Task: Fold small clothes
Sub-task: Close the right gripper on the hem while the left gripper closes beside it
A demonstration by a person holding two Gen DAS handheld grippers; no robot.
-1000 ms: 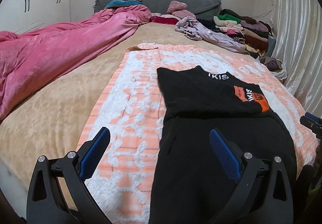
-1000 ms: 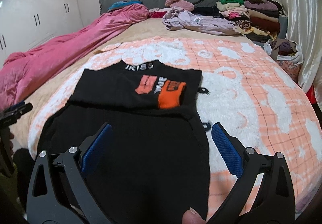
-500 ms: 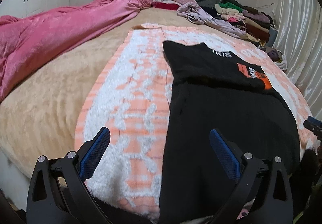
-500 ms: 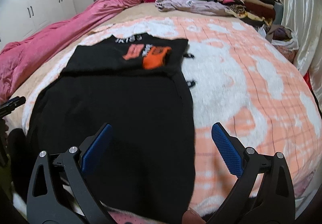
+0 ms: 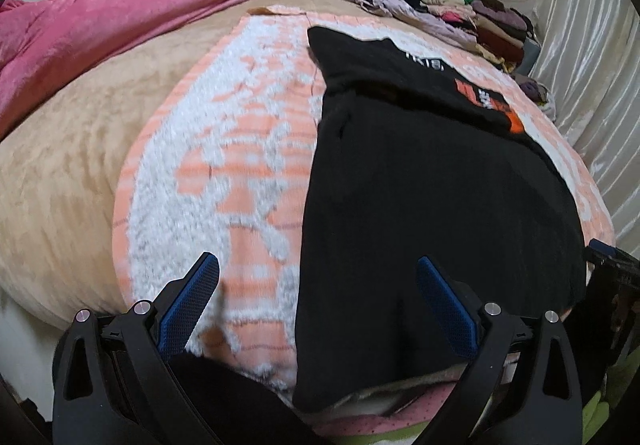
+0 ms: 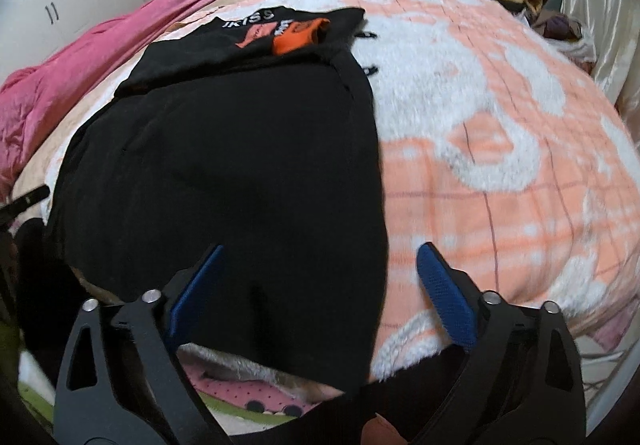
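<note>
Two tools hang over the near edge of the bed: the left tool gapes wide and empty, while the right tool is closing its still-wide jaws around nothing yet. Beneath them the black garment lies flat on the peach-and-white blanket, its far end folded over. Soft, light and limp, it looks best pinched at the near hem corners.
</note>
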